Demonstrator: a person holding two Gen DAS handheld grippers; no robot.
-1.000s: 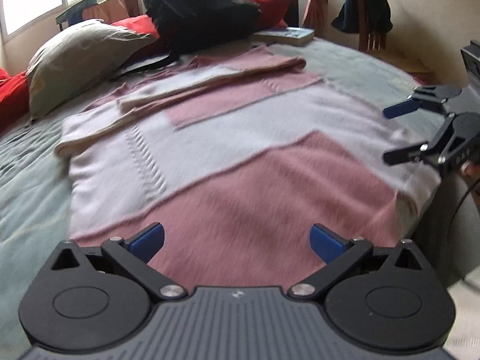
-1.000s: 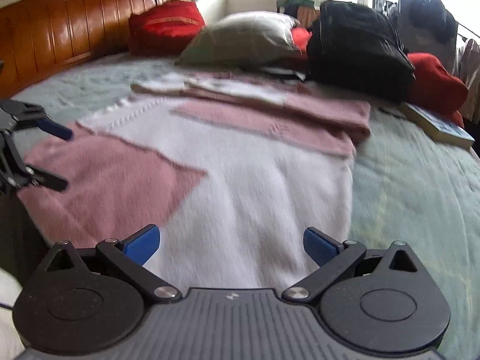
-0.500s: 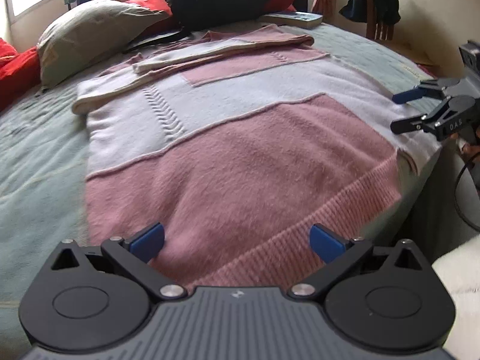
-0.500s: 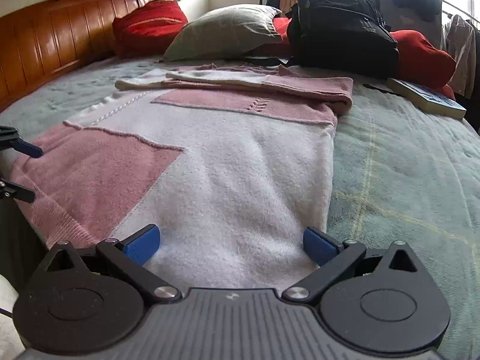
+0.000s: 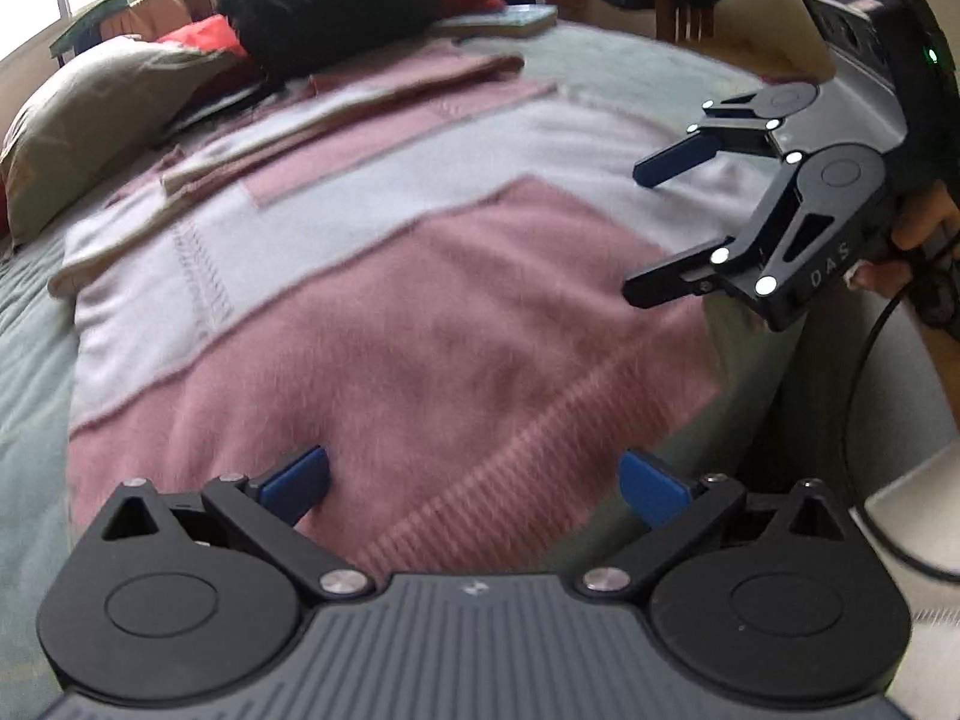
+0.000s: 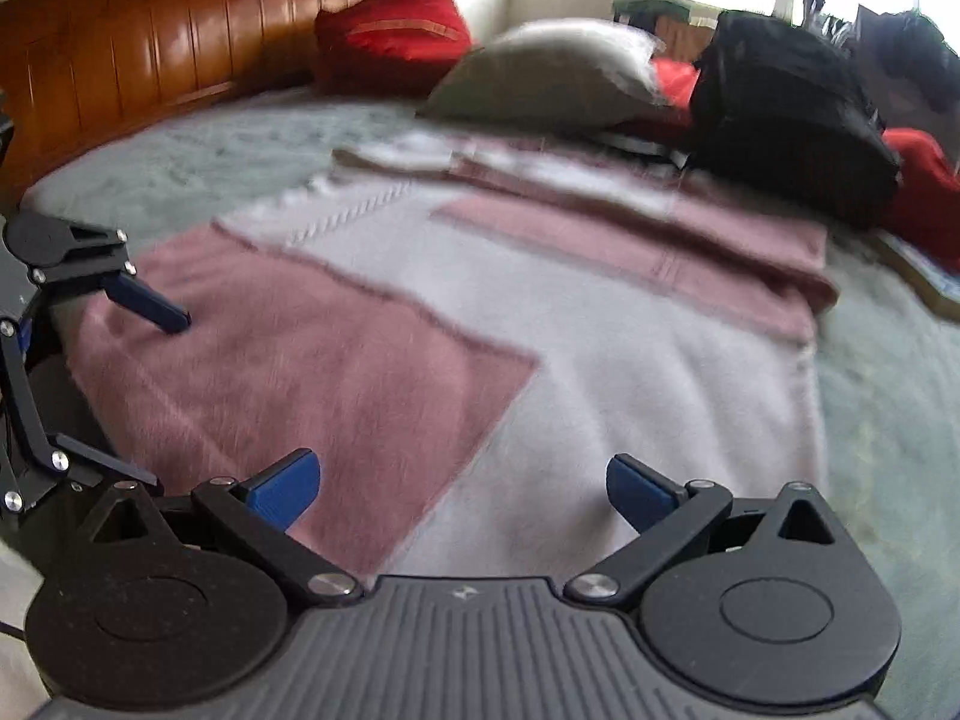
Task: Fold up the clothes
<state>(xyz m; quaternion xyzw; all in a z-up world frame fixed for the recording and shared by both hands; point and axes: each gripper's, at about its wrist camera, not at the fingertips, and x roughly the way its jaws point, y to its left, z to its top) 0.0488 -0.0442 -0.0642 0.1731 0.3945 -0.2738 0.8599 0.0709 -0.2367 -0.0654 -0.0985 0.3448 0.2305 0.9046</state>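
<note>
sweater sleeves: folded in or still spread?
Folded in: both sleeves lie across the sweater top; body spread flat on the bed.

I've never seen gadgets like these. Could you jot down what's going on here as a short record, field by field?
Place: a bed with a wooden headboard
Garment: pink and white sweater spread flat, sleeves folded across its top
Left tongs: open, over the ribbed hem
Right tongs: open, over the hem's other end
Held: nothing
Beyond: grey pillow, black backpack, red cushion, book

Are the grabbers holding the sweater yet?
No. Both the left gripper and right gripper are open above the sweater, holding nothing.
</note>
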